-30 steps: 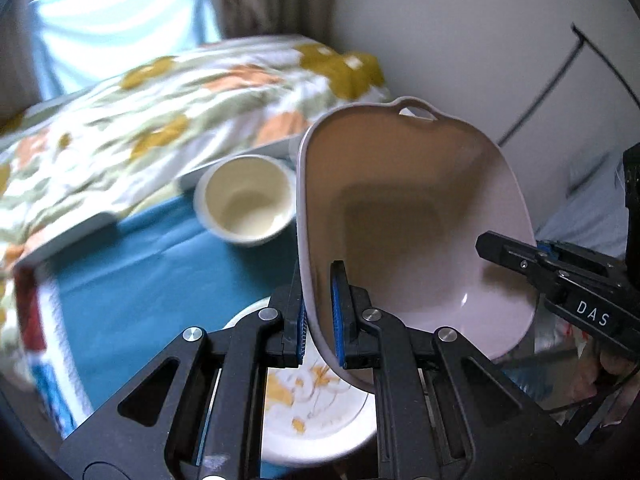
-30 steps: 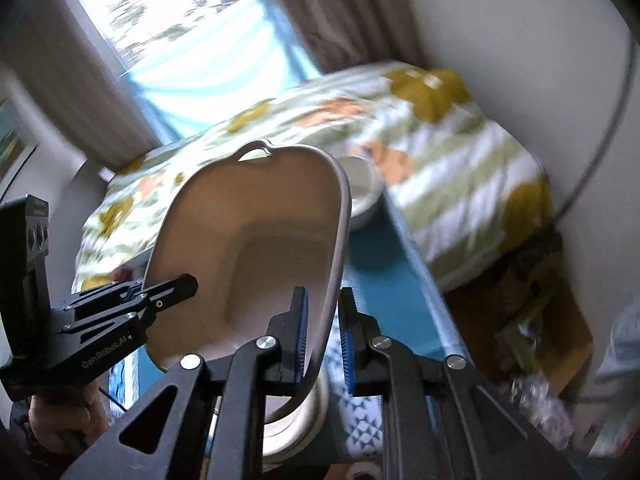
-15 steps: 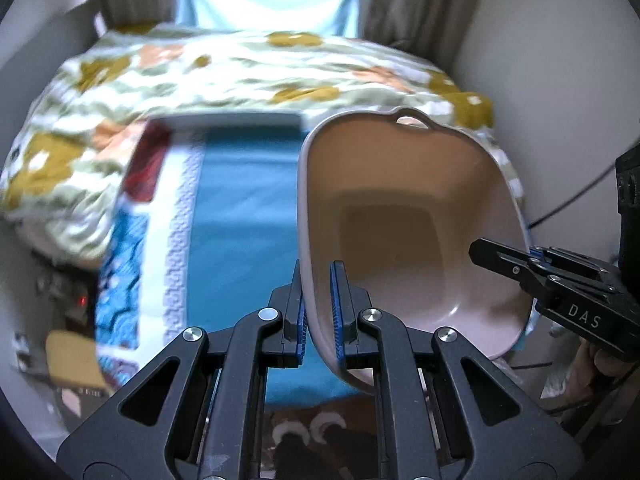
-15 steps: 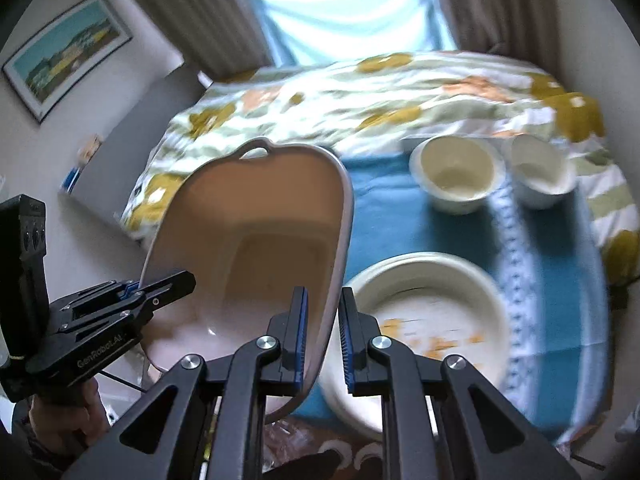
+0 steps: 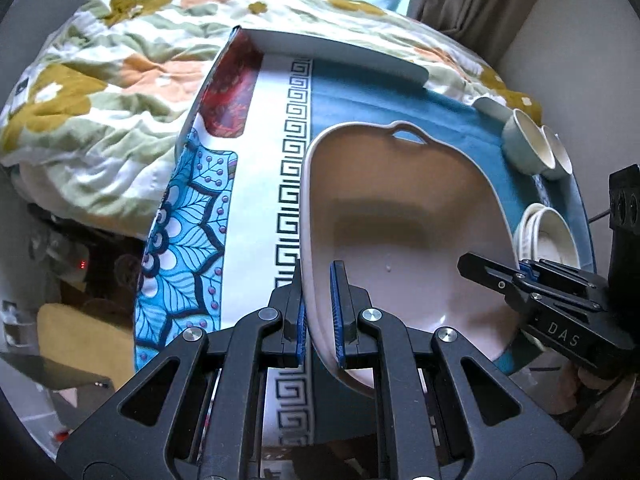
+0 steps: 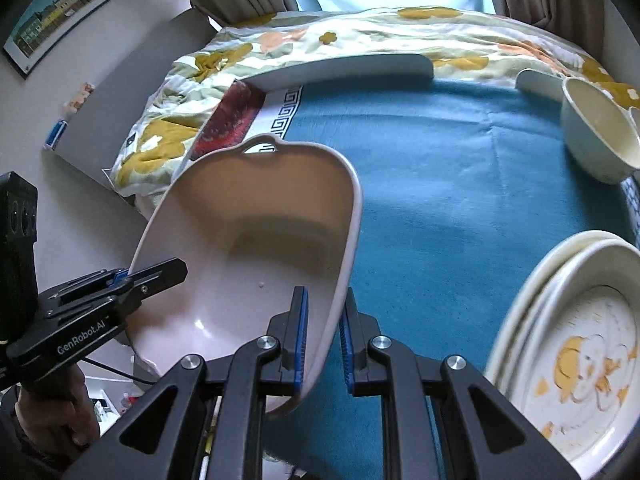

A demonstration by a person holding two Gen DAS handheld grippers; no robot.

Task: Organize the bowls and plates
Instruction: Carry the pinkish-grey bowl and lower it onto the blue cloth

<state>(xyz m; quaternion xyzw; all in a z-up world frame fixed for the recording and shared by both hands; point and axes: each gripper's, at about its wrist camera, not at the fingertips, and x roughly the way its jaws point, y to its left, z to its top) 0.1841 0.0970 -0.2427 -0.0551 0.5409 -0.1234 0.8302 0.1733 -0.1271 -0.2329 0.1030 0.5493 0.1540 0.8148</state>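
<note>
A large pale pink baking dish [image 5: 400, 232] with a loop handle is held in the air above the table's left part. My left gripper [image 5: 318, 316] is shut on its left rim. My right gripper [image 6: 322, 344] is shut on its right rim, and shows in the left wrist view [image 5: 516, 276]. The left gripper shows in the right wrist view [image 6: 132, 280]. Stacked white plates [image 6: 568, 344] with a yellow pattern lie at the right. Two cream bowls [image 6: 596, 140] stand at the far right, also in the left wrist view [image 5: 532, 144].
The table carries a teal cloth [image 6: 440, 160] with a white key-pattern border [image 5: 292, 152] and a blue leaf print [image 5: 188, 232]. A bed with a floral quilt [image 5: 112, 80] lies behind. A white tray edge [image 6: 340, 68] runs along the table's back.
Both grippers have swung the pink dish leftward and down toward the table's left part. The plates and bowls now lie to its right.
</note>
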